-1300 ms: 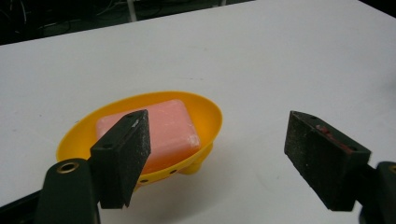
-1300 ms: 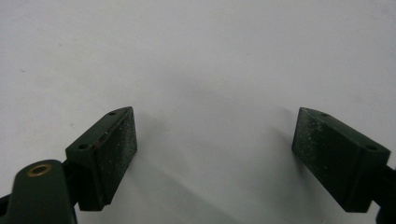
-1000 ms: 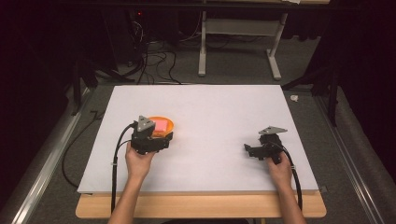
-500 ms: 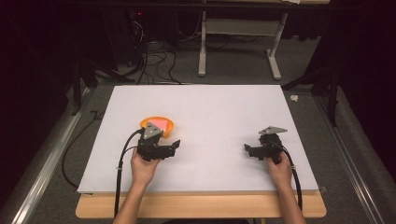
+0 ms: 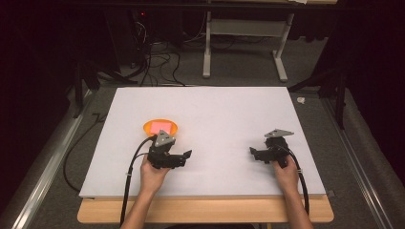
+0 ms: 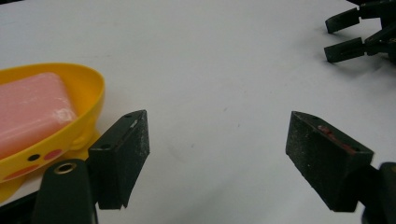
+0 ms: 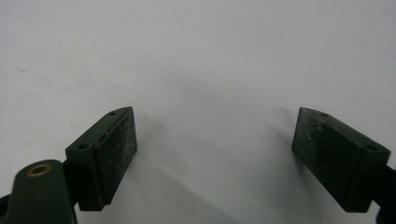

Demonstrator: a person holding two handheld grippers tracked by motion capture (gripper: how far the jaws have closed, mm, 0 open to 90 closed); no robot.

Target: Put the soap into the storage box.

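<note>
On the white bench [image 5: 219, 114] sits a yellow dish [image 6: 88, 88] holding a pink soap bar [image 6: 28, 109]; my left tool [image 6: 217, 158], just opening, and right tool [image 7: 215, 154] gape, gripping nothing.

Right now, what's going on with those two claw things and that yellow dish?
Left gripper open, jaws just widened, nothing between. Right gripper open, empty. Yellow dish holds pink soap, beside left gripper. Nothing in the way.

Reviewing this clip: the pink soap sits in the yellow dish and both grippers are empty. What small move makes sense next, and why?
Probably none beyond parking the left gripper: its jaws stand apart with nothing between them, clear of the yellow dish, where the pink soap already lies. The right gripper rests open on the white board.
</note>
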